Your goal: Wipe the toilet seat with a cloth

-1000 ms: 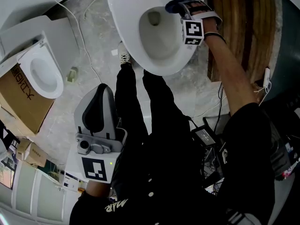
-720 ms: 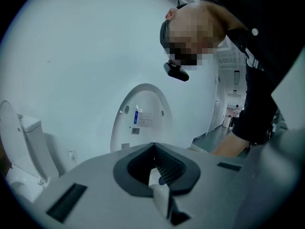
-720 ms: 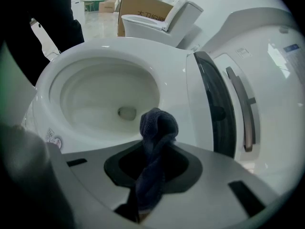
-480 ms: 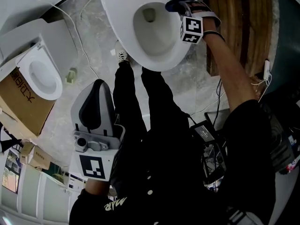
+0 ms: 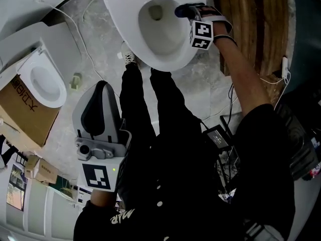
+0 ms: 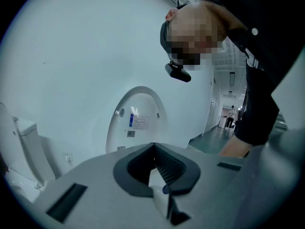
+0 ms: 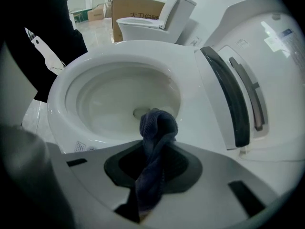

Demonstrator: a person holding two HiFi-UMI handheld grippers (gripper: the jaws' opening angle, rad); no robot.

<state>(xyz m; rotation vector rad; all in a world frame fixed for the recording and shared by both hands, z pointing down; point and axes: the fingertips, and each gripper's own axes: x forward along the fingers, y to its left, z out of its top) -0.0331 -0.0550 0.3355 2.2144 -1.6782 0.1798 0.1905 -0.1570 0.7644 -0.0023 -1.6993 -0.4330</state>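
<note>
Cloth — between jaws of right gripper

No legible text; orange print on cardboard box too skewed to read.

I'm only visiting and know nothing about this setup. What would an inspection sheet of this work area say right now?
Surface: white toilet rim, bare; lid raised behind it.
Job's things: dark blue cloth, bunched and sticking out over the rim; contact unclear.
Clutter: second toilet, cardboard box, small boxes on the floor.
Grippers: right gripper clamped on the cloth; left gripper jaws together, empty, held low by the person's side.
Cables: white cable across the floor; black power adapter with leads beside the person.
Surroundings: grey marble floor; wooden panel beside the toilet.
</note>
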